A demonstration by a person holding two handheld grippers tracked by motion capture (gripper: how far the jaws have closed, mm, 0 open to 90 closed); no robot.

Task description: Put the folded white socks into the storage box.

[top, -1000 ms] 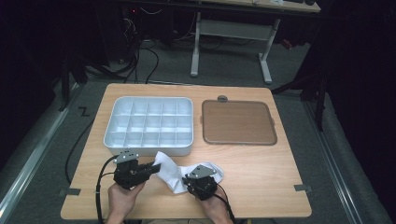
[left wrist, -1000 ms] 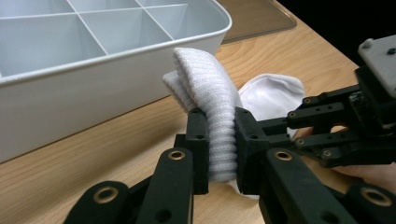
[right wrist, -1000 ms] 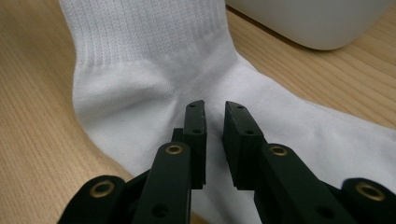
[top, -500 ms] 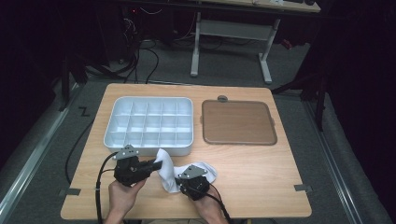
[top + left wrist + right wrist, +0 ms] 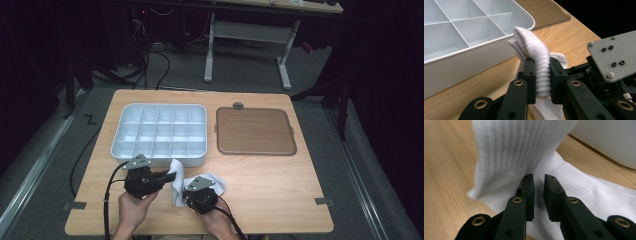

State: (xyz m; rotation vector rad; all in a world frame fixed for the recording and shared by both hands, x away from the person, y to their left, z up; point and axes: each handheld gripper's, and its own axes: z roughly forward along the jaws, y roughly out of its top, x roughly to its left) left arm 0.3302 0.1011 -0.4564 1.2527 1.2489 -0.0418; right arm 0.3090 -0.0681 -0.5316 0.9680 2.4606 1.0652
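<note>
A white sock (image 5: 181, 186) lay on the near part of the wooden table (image 5: 280, 190), just in front of the near wall of the white compartment tray (image 5: 161, 134). The left gripper (image 5: 170, 176) was clamped on a folded ribbed end of the sock, which rose from between its jaws toward the tray in the left gripper view. The right gripper (image 5: 188, 195) sat just right of it, jaws nearly closed with a narrow gap, resting on the sock; whether they pinched any fabric could not be told. A brown lid (image 5: 254, 131) lay right of the tray.
</note>
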